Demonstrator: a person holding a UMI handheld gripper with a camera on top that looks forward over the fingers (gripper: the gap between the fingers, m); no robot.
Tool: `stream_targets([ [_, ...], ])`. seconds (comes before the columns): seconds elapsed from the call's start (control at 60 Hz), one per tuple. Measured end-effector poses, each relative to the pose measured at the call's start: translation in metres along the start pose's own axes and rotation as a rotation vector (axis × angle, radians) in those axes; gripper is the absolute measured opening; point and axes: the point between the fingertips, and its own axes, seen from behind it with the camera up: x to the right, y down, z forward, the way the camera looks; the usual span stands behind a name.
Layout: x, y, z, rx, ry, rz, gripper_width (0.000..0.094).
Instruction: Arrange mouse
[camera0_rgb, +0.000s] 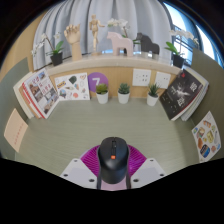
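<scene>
The green desk surface fills most of the view. At its far edge, at 12 o'clock, three small potted plants stand in a row below a shelf with figurines. Open books and papers lean at 10 and at 2 o'clock. The black mouse sits at 6 o'clock, between the fingers of the gripper. Its long axis runs from 6 to 12, in line with the fingers. The pink pads seem to press both its sides, so I judge it is clamped.
</scene>
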Motion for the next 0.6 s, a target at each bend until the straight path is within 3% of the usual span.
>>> stream_targets([
  [0.217, -0.004, 0.073, 0.036, -0.127, -0.023, 0.014, 0.0366],
  [0.3, -0.004, 0.073, 0.037, -0.091, -0.010, 0.019, 0.0381],
  [0.517, -0.001, 0.074, 0.036, -0.117, 0.022, -0.007, 0.0521],
  [0.55, 0.001, 0.075, 0.035, -0.123, 0.035, 0.000, 0.0592],
  [0.6, 0.011, 0.075, 0.032, -0.134, 0.078, 0.003, 0.0797],
])
